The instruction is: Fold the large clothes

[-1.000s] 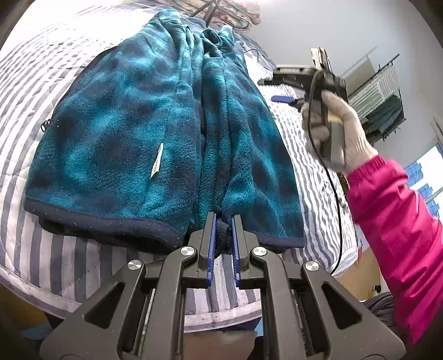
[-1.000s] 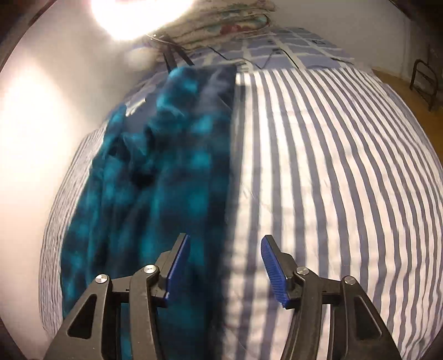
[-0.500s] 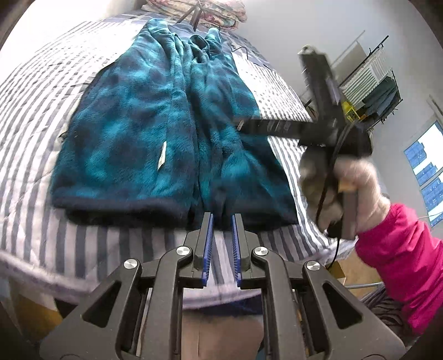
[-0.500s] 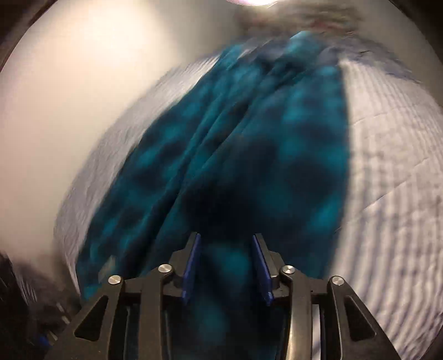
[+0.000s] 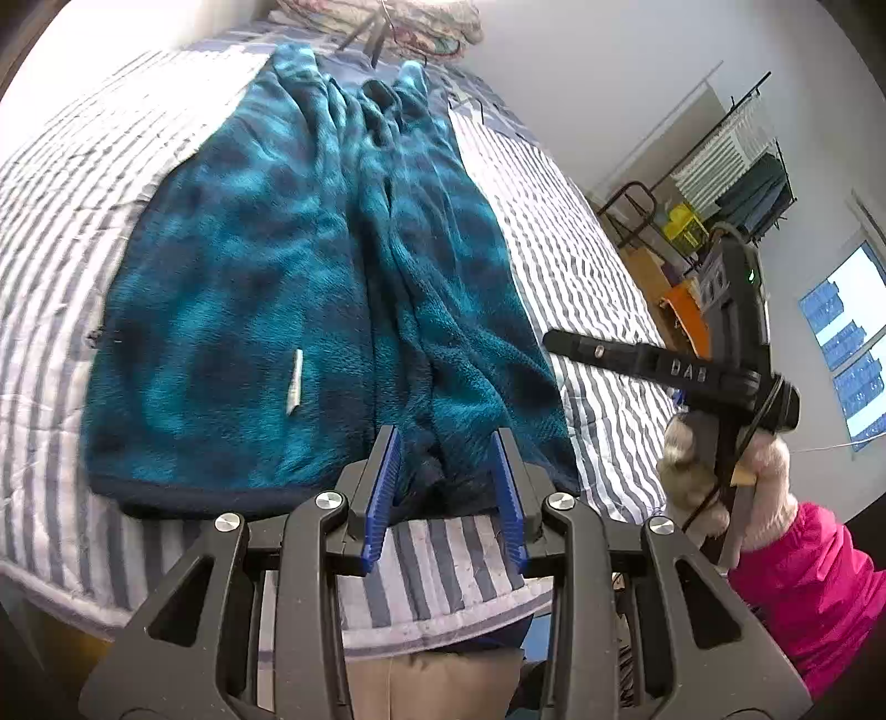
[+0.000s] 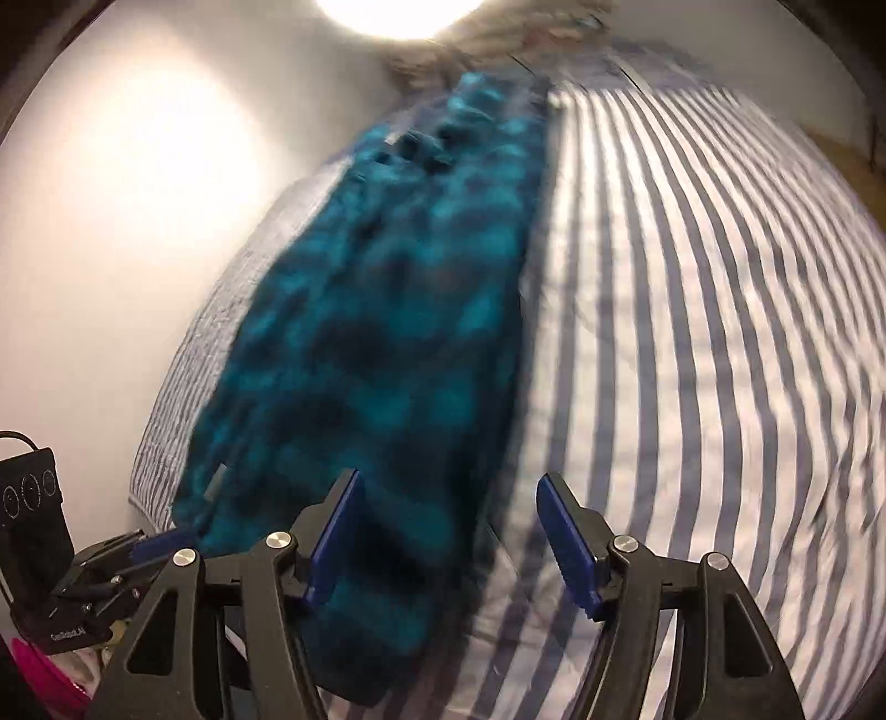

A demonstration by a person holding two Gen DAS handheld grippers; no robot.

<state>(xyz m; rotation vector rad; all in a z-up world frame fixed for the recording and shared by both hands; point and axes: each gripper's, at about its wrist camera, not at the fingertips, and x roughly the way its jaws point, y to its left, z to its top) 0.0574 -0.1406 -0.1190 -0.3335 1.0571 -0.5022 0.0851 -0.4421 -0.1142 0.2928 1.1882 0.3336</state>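
A teal and navy fleece garment (image 5: 266,288) lies lengthwise on the striped bed, folded into a long band with a dark hem at the near end and a small white label (image 5: 293,382). My left gripper (image 5: 443,498) is open and empty just short of the hem. My right gripper (image 6: 451,543) is open and empty above the garment's (image 6: 387,332) right edge near its hem. The right gripper (image 5: 692,376) also shows in the left wrist view, held in a white-gloved hand beside the bed. The left gripper (image 6: 99,576) shows at the lower left of the right wrist view.
The grey-and-white striped bed cover (image 5: 581,266) (image 6: 692,332) spreads to the right of the garment. A pile of patterned bedding (image 5: 387,22) lies at the head. A white wall (image 6: 138,221) runs along the left side. A clothes rack (image 5: 736,166) stands beyond the bed.
My left gripper let go of the hem, drew back and opened. My right gripper swung from mid-garment to the hem end and opened wider after narrowing.
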